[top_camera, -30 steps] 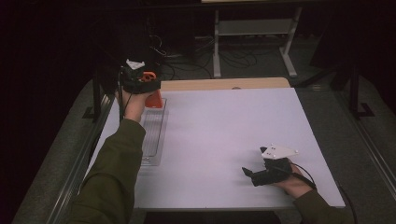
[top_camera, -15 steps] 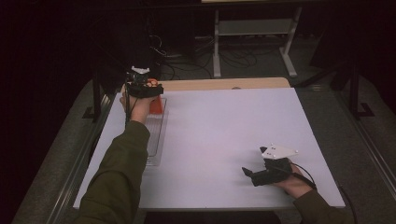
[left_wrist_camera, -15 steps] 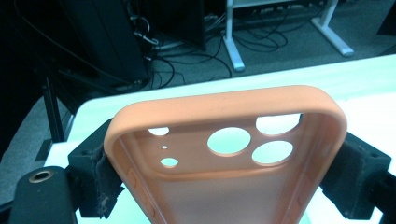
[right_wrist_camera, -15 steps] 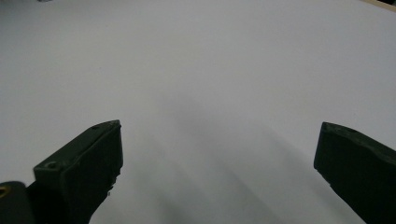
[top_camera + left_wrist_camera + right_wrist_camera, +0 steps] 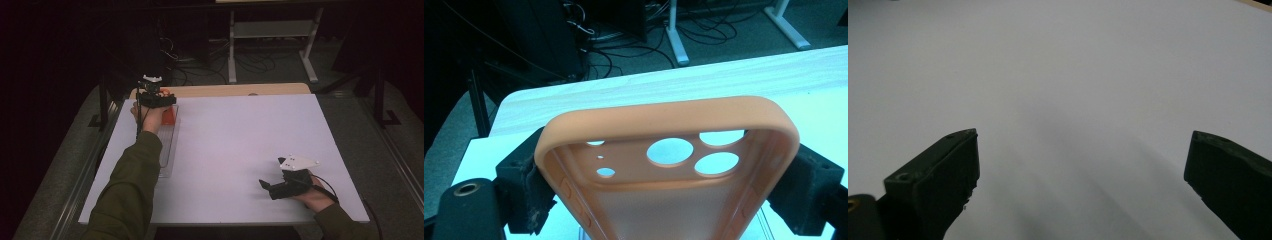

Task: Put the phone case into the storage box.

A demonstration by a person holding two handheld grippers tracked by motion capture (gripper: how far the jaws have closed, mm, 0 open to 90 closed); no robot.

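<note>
An orange phone case (image 5: 669, 165) with round camera holes sits between the jaws of my left gripper (image 5: 664, 195), which is shut on its two long sides. In the high view the left gripper (image 5: 156, 97) holds the orange case (image 5: 169, 116) over the far end of a clear tray (image 5: 169, 150) at the table's back left. My right gripper (image 5: 270, 189) rests low on the white table (image 5: 240, 145) near the front right. In the right gripper view its jaws stand wide apart over bare white surface, nothing between them.
A wooden strip (image 5: 235, 90) runs along the table's far edge. Beyond it are cables and a white metal stand (image 5: 272, 45) on a dark floor. A dark rail (image 5: 102, 107) stands at the table's left side.
The left gripper with the orange case has moved slightly right and toward the person, lower over the tray's far end. The right gripper has stayed still.
</note>
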